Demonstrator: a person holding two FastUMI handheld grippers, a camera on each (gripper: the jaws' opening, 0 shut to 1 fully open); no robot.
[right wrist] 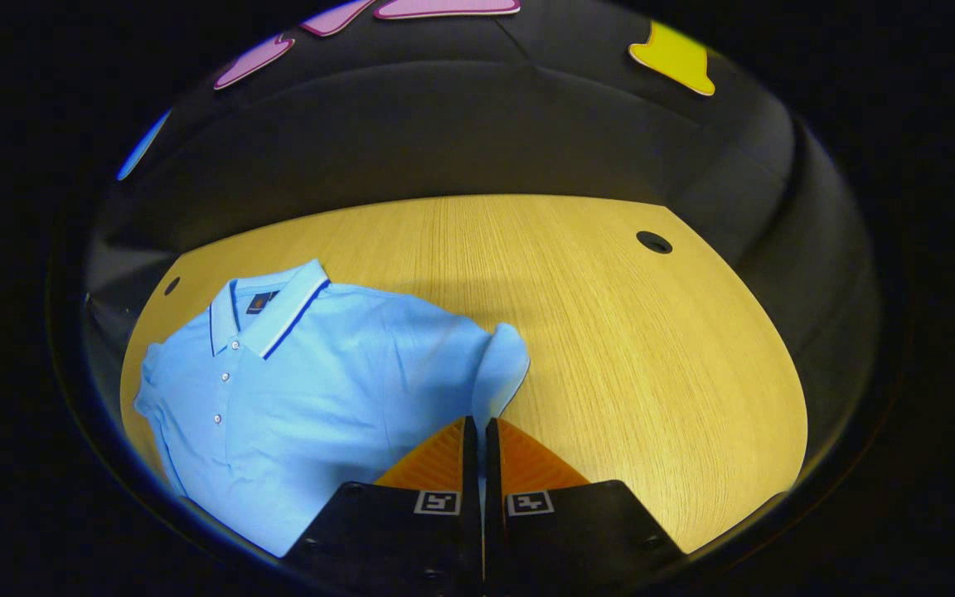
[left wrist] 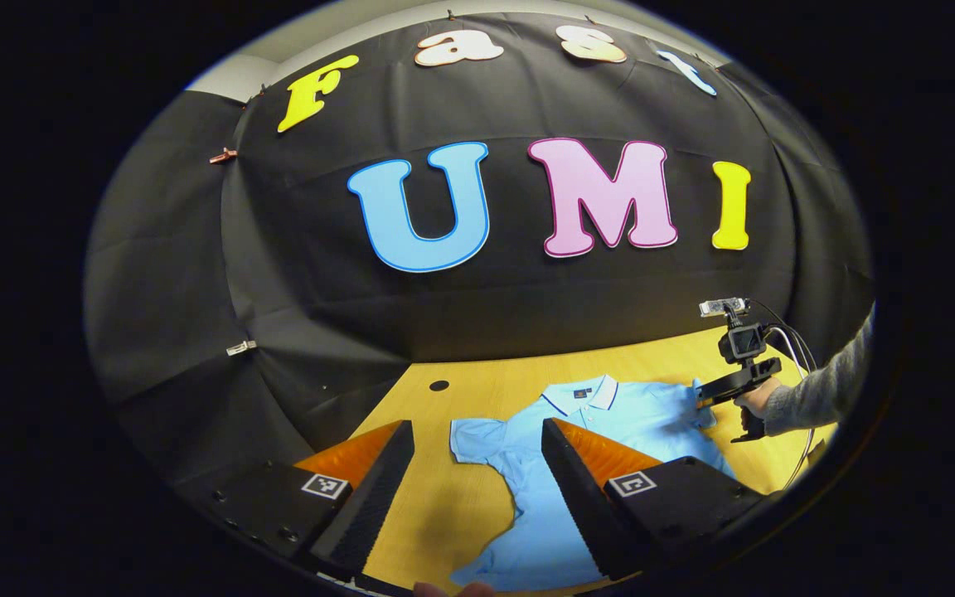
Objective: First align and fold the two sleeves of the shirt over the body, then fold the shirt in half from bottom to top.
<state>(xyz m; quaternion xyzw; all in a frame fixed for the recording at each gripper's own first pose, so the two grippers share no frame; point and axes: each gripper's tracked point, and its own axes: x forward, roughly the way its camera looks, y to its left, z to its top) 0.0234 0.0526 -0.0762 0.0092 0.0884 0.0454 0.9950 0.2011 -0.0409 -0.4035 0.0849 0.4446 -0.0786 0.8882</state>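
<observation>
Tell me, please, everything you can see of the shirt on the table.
The shirt is a light blue short-sleeved polo of soft knit-looking cloth, with a white collar edged by a dark stripe, a buttoned placket and a small dark neck label. It lies face up, spread on the wooden table, slightly rumpled. The right hand-held gripper is shut on one sleeve, lifting it off the table. The other sleeve lies flat; the left hand-held gripper hangs open above it.
</observation>
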